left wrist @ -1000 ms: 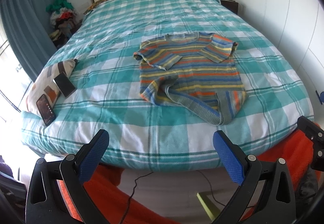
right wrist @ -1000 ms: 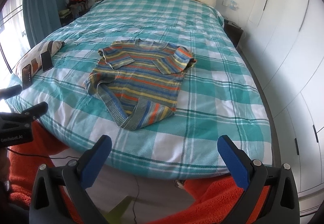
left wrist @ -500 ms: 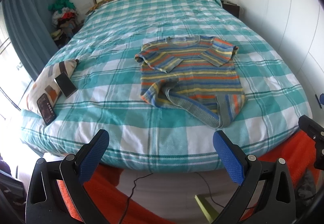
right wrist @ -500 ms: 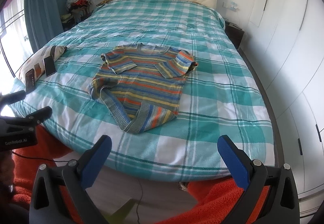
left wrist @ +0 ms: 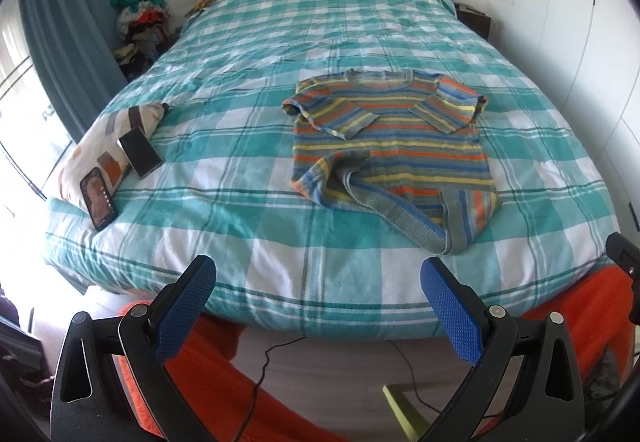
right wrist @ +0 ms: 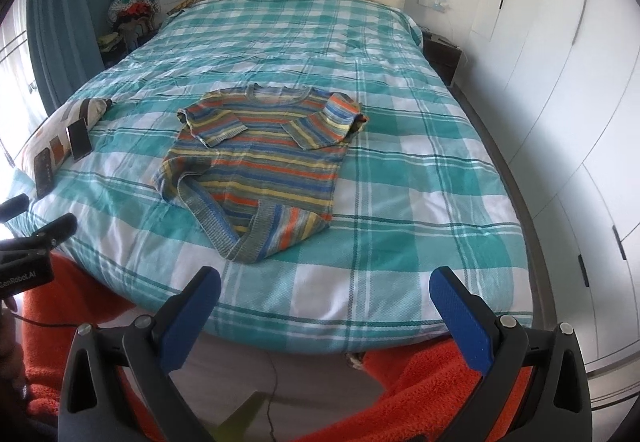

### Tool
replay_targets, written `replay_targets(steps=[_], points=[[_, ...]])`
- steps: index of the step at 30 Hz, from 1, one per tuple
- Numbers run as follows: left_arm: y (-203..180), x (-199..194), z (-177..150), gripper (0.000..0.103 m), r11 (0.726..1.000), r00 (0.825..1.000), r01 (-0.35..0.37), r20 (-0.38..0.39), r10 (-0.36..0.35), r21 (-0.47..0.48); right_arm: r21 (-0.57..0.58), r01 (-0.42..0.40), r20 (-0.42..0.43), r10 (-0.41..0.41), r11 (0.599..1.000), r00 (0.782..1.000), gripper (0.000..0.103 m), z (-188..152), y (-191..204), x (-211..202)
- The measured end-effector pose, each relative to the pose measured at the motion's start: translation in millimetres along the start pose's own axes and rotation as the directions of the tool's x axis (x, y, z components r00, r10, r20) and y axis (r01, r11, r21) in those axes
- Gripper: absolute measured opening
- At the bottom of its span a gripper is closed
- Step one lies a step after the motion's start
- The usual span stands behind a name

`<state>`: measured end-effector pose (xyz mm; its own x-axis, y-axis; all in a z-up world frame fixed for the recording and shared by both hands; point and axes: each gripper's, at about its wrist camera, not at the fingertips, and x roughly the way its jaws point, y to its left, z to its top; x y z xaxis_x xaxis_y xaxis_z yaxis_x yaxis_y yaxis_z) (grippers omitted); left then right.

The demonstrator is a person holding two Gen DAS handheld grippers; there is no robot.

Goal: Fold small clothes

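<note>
A striped knit sweater [left wrist: 394,146] lies on the teal plaid bed [left wrist: 248,202], sleeves folded in over the chest and the hem rumpled toward the foot. It also shows in the right wrist view [right wrist: 264,158]. My left gripper [left wrist: 318,278] is open and empty, held beyond the foot of the bed, well short of the sweater. My right gripper [right wrist: 326,282] is open and empty, likewise off the foot edge. The left gripper's body [right wrist: 28,242] shows at the left of the right wrist view.
A patterned pillow [left wrist: 108,134] with two phones [left wrist: 98,198] lies at the bed's left edge. An orange rug [right wrist: 420,382] and a cable [left wrist: 260,382] are on the floor below. White wardrobes [right wrist: 560,82] stand right, curtains [left wrist: 68,42] and a clothes pile [left wrist: 140,14] left.
Both grippers have drawn back and up a little from the bed, so the sweater sits slightly farther and lower in view. Jaws stay open; the sweater has not moved.
</note>
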<state>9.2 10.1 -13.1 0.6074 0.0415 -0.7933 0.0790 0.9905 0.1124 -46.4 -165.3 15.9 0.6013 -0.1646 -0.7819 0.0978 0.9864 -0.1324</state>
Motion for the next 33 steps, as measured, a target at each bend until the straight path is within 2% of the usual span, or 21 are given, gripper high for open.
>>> replay_targets(steps=[9, 21, 33], points=[[-3.4, 4.3, -0.6, 0.102, 0.999, 0.999, 0.037, -0.038, -0.037, 0.004, 0.007, 0.037, -0.005, -0.037, 0.999, 0.999, 0.103, -1.2, -3.4, -2.4], [-6.5, 12.0, -5.7, 0.102, 0.999, 0.997, 0.007, -0.071, -0.004, 0.037, -0.038, 0.078, -0.003, -0.078, 0.996, 0.997, 0.102, -2.2, 3.9, 1.3], [-6.2, 13.5, -5.1, 0.102, 0.999, 0.997, 0.026, -0.074, -0.023, 0.035, -0.049, 0.102, -0.014, -0.103, 0.994, 0.995, 0.102, -1.6, 3.5, 6.1]])
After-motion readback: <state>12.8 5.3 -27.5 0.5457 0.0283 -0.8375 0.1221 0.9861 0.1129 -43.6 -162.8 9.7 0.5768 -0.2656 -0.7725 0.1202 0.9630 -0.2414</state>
